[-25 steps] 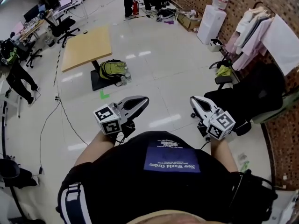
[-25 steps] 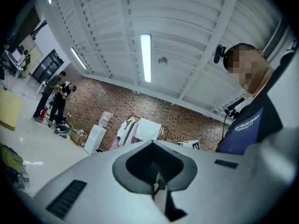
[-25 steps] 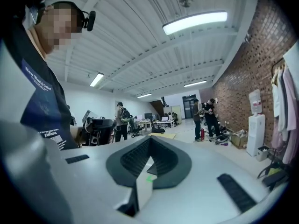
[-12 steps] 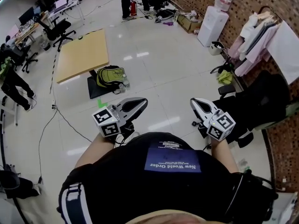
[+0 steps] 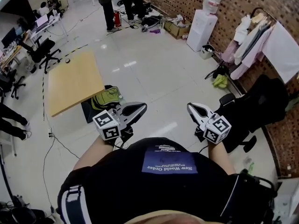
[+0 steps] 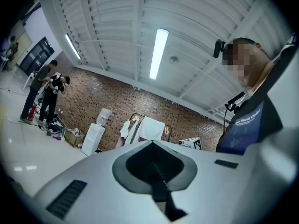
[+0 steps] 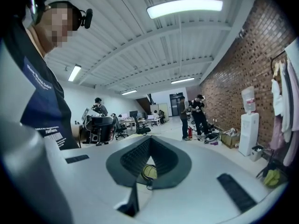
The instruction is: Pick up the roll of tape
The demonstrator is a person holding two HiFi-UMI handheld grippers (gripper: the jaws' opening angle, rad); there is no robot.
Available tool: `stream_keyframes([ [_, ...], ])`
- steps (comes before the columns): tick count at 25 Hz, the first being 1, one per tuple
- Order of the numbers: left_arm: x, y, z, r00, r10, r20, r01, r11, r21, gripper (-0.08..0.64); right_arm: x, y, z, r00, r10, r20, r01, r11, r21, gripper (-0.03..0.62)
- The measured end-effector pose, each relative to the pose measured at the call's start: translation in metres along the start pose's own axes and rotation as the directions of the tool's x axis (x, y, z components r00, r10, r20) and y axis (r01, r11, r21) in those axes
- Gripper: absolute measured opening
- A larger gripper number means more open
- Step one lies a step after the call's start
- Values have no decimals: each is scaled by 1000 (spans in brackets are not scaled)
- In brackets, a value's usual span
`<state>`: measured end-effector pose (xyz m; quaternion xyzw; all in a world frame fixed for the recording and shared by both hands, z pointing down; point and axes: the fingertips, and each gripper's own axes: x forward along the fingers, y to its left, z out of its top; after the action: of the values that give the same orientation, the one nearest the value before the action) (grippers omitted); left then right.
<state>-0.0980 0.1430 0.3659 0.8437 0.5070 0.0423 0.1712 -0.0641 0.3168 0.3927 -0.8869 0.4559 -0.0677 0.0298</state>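
We are crossing the room: the desk and backpack now sit nearer than a second ago. Left gripper and right gripper carry closed, empty fingers. The roll of tape is nowhere in view, so we are only searching.

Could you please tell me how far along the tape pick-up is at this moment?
Nothing looks done yet: no roll of tape can be made out in any view. In hand: nothing. The left gripper and right gripper are both shut and empty, held out over the floor short of the wooden table. Left to do: find the roll, open a gripper, close on it and lift.
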Motion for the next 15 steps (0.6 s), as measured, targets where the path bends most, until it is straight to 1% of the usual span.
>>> stream_keyframes([
  [2, 13, 28, 5, 1000, 8, -8, -8, 1000, -4, 6, 13, -22, -3, 1000, -8, -12, 8, 1000, 6, -15],
  [4, 27, 53, 7, 1000, 20, -7, -20, 1000, 10, 6, 21, -50, -3, 1000, -25, -17, 26, 1000, 16, -14],
  [6, 37, 75, 6, 999, 42, -10, -42, 999, 21, 6, 29, -78, -4, 999, -44, -12, 44, 999, 32, -14],
  [8, 53, 97, 8, 997, 74, -13, -74, 997, 20, 6, 39, -109, -1, 999, -44, 0, 44, 998, 43, -14],
  [10, 81, 119, 13, 994, 106, -13, -105, 994, 33, 6, 51, -145, 9, 1000, -13, 14, 13, 999, 38, -15],
  [15, 156, 163, 33, 983, 183, 11, -183, 981, 59, 6, 85, -235, 39, 995, 102, 22, -102, 995, -5, -14],
])
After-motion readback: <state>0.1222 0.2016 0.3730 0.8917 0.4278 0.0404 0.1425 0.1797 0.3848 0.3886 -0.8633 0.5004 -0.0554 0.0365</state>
